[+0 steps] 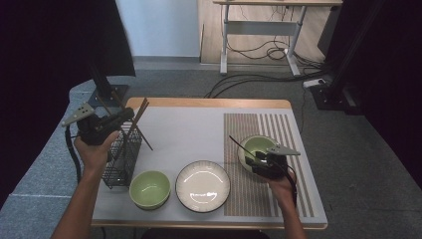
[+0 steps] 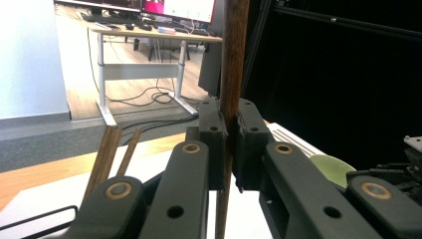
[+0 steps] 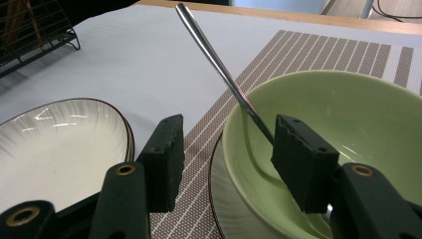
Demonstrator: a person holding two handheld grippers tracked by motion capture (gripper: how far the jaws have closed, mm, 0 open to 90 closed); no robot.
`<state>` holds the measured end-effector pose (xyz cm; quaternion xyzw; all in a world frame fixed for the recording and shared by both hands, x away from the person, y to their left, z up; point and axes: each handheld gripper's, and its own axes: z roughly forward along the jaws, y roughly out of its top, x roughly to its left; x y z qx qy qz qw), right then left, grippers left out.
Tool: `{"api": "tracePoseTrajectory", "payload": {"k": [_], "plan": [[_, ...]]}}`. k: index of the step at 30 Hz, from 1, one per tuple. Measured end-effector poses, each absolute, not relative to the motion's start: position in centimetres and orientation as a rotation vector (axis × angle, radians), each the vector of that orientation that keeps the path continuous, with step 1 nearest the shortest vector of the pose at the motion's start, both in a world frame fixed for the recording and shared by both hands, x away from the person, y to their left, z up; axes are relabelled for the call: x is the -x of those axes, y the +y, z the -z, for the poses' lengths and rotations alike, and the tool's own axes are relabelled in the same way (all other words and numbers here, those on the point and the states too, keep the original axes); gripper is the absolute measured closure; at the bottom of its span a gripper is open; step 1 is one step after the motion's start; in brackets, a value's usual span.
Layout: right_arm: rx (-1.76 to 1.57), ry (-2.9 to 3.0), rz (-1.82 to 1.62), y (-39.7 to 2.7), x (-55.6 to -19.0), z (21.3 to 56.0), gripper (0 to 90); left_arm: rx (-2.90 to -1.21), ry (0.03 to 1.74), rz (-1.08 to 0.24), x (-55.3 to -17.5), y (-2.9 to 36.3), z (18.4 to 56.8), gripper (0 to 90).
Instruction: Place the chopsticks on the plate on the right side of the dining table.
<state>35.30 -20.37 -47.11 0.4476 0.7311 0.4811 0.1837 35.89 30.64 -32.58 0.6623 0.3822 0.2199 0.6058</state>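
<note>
My left gripper (image 1: 127, 115) hangs over a black wire basket (image 1: 122, 157) at the table's left. In the left gripper view the left gripper (image 2: 230, 117) is shut on an upright brown wooden chopstick (image 2: 231, 74); that chopstick (image 1: 142, 109) slants up out of the basket. More chopsticks (image 2: 107, 154) lean beside it. My right gripper (image 1: 255, 160) is at the near rim of a green bowl (image 1: 259, 145) on the striped placemat (image 1: 278, 129). Seen from its own camera, the right gripper (image 3: 230, 137) is open and straddles the bowl's rim (image 3: 234, 149). A metal spoon (image 3: 214, 59) leans out between the jaws, close to the right pad.
A second green bowl (image 1: 149, 189) and a white plate (image 1: 203, 185) sit near the front edge, between my hands. The white plate (image 3: 59, 134) lies just left of the right gripper. A desk and floor cables (image 1: 263, 50) stand beyond the table.
</note>
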Motion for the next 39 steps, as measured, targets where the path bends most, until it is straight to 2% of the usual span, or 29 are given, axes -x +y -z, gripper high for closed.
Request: {"api": "tracePoseTrajectory", "payload": {"k": [39], "plan": [[-1.222, 2.057, -1.382, -19.4, -35.4, 46.5, 47.1, -1.567, 0.851, -0.436, -35.5, 27.5, 34.1, 84.3]]}}
